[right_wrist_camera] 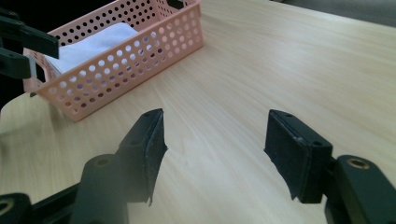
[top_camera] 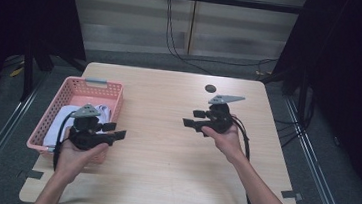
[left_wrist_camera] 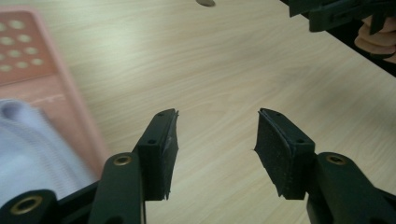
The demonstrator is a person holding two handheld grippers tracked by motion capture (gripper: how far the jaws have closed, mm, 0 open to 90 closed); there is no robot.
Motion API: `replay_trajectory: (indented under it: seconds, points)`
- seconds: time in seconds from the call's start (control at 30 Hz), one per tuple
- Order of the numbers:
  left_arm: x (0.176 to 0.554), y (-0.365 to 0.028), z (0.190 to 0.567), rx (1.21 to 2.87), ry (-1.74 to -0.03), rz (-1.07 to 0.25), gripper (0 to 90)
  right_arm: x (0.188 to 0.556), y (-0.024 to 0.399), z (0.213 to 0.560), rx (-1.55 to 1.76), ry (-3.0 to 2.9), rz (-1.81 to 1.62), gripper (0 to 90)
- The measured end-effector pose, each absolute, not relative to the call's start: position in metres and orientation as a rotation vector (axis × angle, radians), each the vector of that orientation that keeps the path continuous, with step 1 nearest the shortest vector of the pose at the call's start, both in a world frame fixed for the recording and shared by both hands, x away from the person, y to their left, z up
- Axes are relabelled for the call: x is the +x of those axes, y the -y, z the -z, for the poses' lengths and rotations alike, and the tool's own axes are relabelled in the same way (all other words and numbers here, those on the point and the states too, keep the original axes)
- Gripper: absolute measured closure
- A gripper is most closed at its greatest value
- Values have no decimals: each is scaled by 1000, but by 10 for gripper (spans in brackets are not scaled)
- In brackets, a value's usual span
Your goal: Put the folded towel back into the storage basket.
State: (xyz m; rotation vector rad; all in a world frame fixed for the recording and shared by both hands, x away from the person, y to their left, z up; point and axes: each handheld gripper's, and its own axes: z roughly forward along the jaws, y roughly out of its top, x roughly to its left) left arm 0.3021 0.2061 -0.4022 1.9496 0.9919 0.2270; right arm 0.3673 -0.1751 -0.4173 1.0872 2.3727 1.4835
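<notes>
White cloth (top_camera: 70,115): folded, lying inside the pink perforated basket (top_camera: 114,93) at the left side of the counter (top_camera: 164,145). In the right gripper view the cloth (right_wrist_camera: 100,39) sits below the basket rim; in the left gripper view a pale ribbed edge of it (left_wrist_camera: 32,154) shows beside the basket wall (left_wrist_camera: 70,98).
Left hand-held gripper (top_camera: 116,132): held over the near right corner of the basket, pointing right. Jaws apart, nothing between them, bare counter beneath.
Right hand-held gripper (top_camera: 192,119): held over the right half of the counter, well apart from the basket, pointing left toward it. Jaws apart and empty.
Counter: bare wood apart from the basket; a small dark round mark (top_camera: 211,89) lies toward the far edge.
Progress, judged: the cloth rests in the basket and neither hand-held gripper touches it. This reads either as work finished with the cloth stowed, or as work not yet begun.
Remaining, judged: if the cloth is to come out, the whole grasp and lift is left.
</notes>
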Motion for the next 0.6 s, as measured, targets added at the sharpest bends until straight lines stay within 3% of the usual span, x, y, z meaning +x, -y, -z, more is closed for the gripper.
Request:
replay_trajectory:
  seconds: [0.07, 0.6]
  points:
    - [298, -194, 408, 1959, -996, -258, 469, 356, 190, 421, 1104, -2363, -1477, 378]
    - [236, -157, 458, 2084, -952, -113, 404, 251, 279, 463, 1311, -2257, -1338, 335]
